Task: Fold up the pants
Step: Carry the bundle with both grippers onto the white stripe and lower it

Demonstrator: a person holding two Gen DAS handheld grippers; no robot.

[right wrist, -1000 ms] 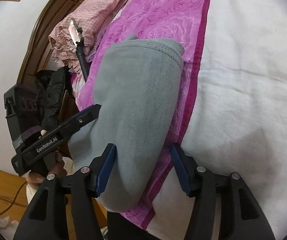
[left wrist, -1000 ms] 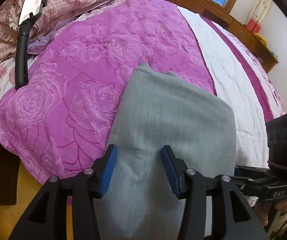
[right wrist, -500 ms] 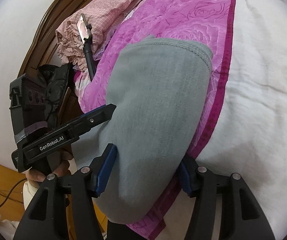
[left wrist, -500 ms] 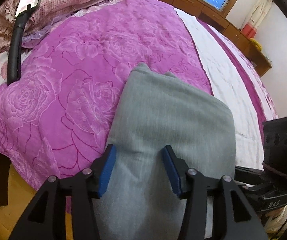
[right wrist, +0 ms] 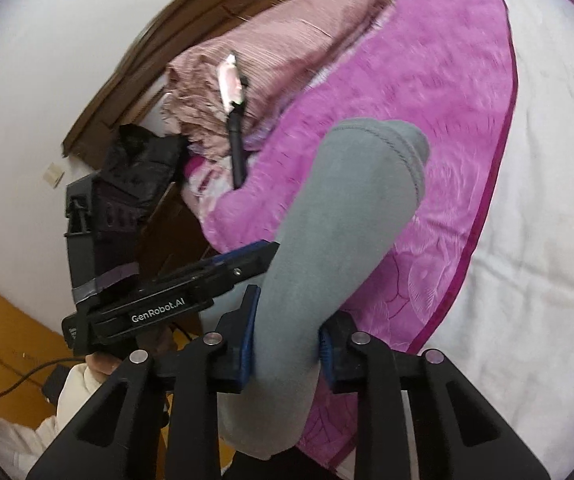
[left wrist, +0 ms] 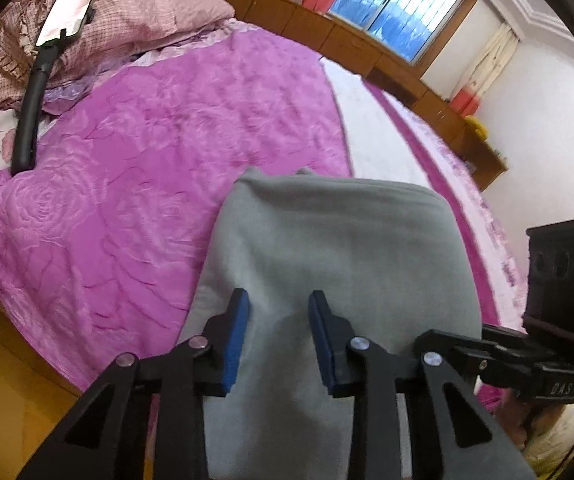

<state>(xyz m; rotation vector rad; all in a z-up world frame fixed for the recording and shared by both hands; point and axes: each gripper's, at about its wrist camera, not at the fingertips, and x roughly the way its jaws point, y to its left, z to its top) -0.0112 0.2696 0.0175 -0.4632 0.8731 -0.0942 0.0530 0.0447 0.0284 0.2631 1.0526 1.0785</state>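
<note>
The grey pants [left wrist: 335, 264] lie folded on the pink quilt, near end lifted off the bed edge. My left gripper [left wrist: 277, 320] has its blue pads narrowed onto a ridge of the grey fabric. My right gripper [right wrist: 287, 328] is shut on the same near end of the pants [right wrist: 347, 216], which rise bunched between its fingers. The left gripper shows side-on in the right wrist view [right wrist: 243, 264], pressed into the cloth. The right gripper's black body shows at the right of the left wrist view [left wrist: 527, 360].
A pink rose-patterned quilt [left wrist: 147, 168] with a white band [right wrist: 547, 200] covers the bed. A phone on a black flexible holder [left wrist: 35, 92] leans by the checked pillows [left wrist: 147, 8]. Wooden headboard [right wrist: 191, 40], orange floor [left wrist: 15, 400] and a window lie beyond.
Both grippers have closed onto the near end of the pants and lifted it. The fabric now bunches upward and the far fold has drawn closer.
</note>
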